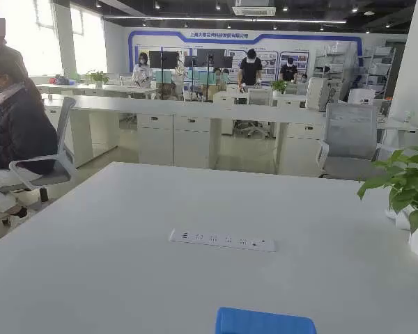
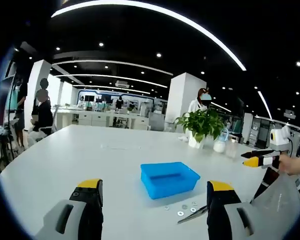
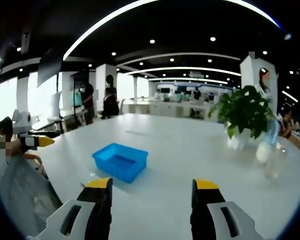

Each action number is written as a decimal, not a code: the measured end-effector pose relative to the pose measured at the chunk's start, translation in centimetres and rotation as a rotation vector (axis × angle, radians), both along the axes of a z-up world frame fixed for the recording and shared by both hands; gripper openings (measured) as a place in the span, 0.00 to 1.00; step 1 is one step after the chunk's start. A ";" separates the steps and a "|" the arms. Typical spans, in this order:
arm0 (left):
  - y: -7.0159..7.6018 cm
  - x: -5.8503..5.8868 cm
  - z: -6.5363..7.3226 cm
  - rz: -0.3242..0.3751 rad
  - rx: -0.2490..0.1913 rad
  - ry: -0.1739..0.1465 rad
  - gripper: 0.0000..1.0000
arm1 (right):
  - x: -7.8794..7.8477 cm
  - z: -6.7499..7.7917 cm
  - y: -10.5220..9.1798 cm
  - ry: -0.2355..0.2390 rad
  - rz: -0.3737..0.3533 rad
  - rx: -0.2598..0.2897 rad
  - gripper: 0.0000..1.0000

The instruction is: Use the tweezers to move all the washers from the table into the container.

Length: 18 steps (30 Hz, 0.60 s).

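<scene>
Left gripper view shows us the washers (image 2: 184,207) low, right of centre on the counter (image 2: 80,155), just beside the blue container (image 2: 169,178), tweezers (image 2: 192,216) alongside. Our left claw (image 2: 155,184) and right claw (image 3: 152,183) gape empty. We judge washers light, stiff, slippery: pinch a rim through the hole; tweezers mid-shank.

A white power strip (image 1: 221,241) lies flat mid-frame on the white table (image 1: 111,271); a potted plant (image 1: 407,184) stands at the right edge.
</scene>
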<state>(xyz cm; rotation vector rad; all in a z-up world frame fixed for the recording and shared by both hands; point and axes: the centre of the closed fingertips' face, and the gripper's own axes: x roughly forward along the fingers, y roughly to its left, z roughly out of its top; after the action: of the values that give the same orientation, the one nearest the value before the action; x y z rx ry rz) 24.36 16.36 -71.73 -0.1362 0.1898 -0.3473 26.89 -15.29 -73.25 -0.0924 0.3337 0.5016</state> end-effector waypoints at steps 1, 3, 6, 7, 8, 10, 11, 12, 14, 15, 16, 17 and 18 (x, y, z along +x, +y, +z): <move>0.0 0.0 0.0 0.000 0.001 0.001 0.87 | 0.0 0.0 0.0 -0.001 0.000 0.002 0.61; 0.0 0.0 -0.1 0.000 0.006 0.002 0.87 | 0.0 0.1 0.0 -0.002 0.002 0.004 0.61; 0.0 0.0 -0.2 0.001 0.011 0.007 0.87 | 0.0 0.2 0.2 -0.007 0.004 0.005 0.61; 0.0 0.0 -0.2 0.000 0.012 0.009 0.87 | 0.0 0.2 0.2 -0.007 0.004 0.007 0.61; 0.0 0.0 -0.2 -0.001 0.014 0.009 0.87 | 0.0 0.2 0.2 -0.007 0.003 0.010 0.61; 0.0 0.0 -0.2 -0.001 0.019 0.008 0.87 | 0.0 0.2 0.2 -0.009 0.002 0.014 0.61; 0.0 0.0 -0.2 0.000 0.018 0.008 0.87 | 0.0 0.3 0.2 -0.009 0.002 0.017 0.61; 0.1 0.0 -0.2 0.003 0.020 0.009 0.87 | 0.0 0.3 0.2 -0.011 0.002 0.018 0.61; 0.1 0.0 -0.2 0.006 0.019 0.009 0.87 | 0.0 0.3 0.1 -0.013 0.002 0.018 0.61; 0.2 0.0 -0.2 0.008 0.018 0.010 0.87 | -0.1 0.4 0.2 -0.013 0.003 0.018 0.61; 0.2 0.0 -0.2 0.009 0.019 0.010 0.87 | -0.1 0.4 0.3 -0.014 0.003 0.018 0.61; 0.2 0.0 -0.2 0.009 0.020 0.010 0.87 | -0.1 0.4 0.2 -0.015 0.003 0.019 0.62; 0.2 -0.1 -0.2 0.009 0.020 0.010 0.87 | -0.1 0.4 0.2 -0.015 0.003 0.019 0.62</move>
<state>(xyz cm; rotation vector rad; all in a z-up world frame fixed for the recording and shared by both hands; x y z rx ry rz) 24.31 16.53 -71.95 -0.1186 0.2026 -0.3358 26.82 -15.08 -72.84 -0.0779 0.3136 0.5068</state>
